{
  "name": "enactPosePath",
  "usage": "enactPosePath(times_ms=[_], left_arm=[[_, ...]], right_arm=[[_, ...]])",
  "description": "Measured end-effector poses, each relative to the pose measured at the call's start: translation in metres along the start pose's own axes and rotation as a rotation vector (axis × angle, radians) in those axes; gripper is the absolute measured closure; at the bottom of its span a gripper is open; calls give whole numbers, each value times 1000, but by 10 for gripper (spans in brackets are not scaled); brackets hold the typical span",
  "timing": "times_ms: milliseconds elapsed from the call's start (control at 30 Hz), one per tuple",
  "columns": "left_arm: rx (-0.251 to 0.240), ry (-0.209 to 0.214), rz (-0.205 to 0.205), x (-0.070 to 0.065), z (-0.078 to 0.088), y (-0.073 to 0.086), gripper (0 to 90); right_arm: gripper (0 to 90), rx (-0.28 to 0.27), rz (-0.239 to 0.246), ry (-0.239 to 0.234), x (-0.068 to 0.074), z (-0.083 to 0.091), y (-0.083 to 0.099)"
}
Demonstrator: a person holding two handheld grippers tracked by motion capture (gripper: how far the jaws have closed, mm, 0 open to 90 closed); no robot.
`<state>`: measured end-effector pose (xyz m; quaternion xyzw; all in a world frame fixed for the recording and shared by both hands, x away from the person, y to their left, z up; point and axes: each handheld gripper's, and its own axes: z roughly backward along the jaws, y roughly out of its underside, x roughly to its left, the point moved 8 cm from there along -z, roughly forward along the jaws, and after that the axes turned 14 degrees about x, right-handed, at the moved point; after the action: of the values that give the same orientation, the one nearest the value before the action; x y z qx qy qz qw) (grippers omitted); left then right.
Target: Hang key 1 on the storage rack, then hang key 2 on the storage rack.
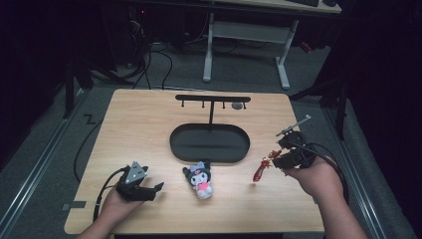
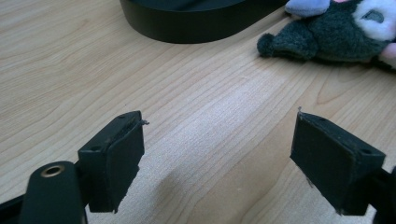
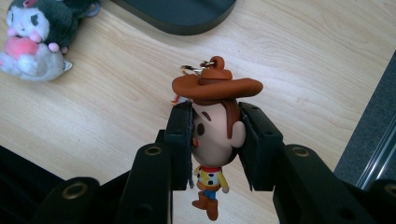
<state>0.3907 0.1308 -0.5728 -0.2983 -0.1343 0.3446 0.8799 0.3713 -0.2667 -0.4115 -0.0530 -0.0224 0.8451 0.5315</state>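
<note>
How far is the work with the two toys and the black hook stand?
Done: nothing hangs on the stand yet. In hand: the right gripper grips the cowboy figure by its head, off the table. Left: the plush toy lies on the table; the left gripper is open beside it.

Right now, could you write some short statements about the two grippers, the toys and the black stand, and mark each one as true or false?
1. The right gripper is closed on the cowboy figure. True.
2. The left gripper holds the plush toy. False: its jaws are open with nothing between them, and the plush toy lies on the table apart from it.
3. The plush toy lies inside the oval base of the black stand. False: it lies on the wood just in front of it.
4. The cowboy figure wears a brown hat. True.
</note>
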Motion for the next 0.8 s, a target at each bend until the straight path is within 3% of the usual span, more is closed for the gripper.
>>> enactPosePath(times_ms=[400, 800], left_arm=[[-12, 6, -5, -2, 2, -1, 179], [-19, 9, -2, -2, 5, -1, 178]], right_arm=[[675, -10, 11, 2, 4, 12, -11], [676, -34, 33, -12, 13, 22, -36]])
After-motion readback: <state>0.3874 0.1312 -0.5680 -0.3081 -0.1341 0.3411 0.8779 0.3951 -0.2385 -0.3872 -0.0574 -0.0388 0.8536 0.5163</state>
